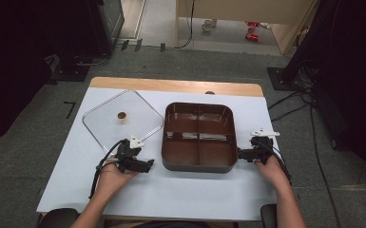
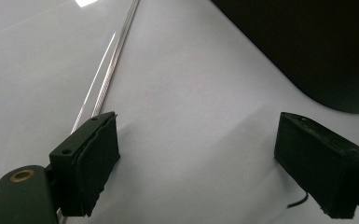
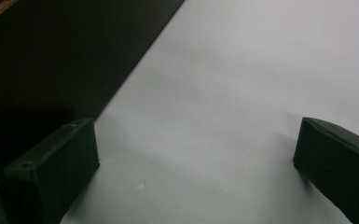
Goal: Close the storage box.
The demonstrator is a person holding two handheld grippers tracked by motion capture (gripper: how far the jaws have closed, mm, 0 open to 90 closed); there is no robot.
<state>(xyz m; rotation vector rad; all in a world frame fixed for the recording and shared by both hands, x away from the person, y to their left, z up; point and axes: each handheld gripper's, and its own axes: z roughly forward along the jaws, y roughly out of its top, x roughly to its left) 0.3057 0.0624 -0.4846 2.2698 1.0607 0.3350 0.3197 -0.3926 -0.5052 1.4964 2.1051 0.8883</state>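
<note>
High view: one brown box [image 1: 198,137] with four compartments sits mid-table, its clear lid [image 1: 122,118] lying flat just to its left, off the box. One left tool [image 1: 142,165] hovers between lid and box, released, with nothing between its jaws; one right tool [image 1: 241,154] sits at the box's right wall, also released and not gripping. By the look of it, the step in hand is approaching the lid. Next, the left tool must close on the lid's near edge while the right steadies the box on the white table [image 1: 180,190].
</note>
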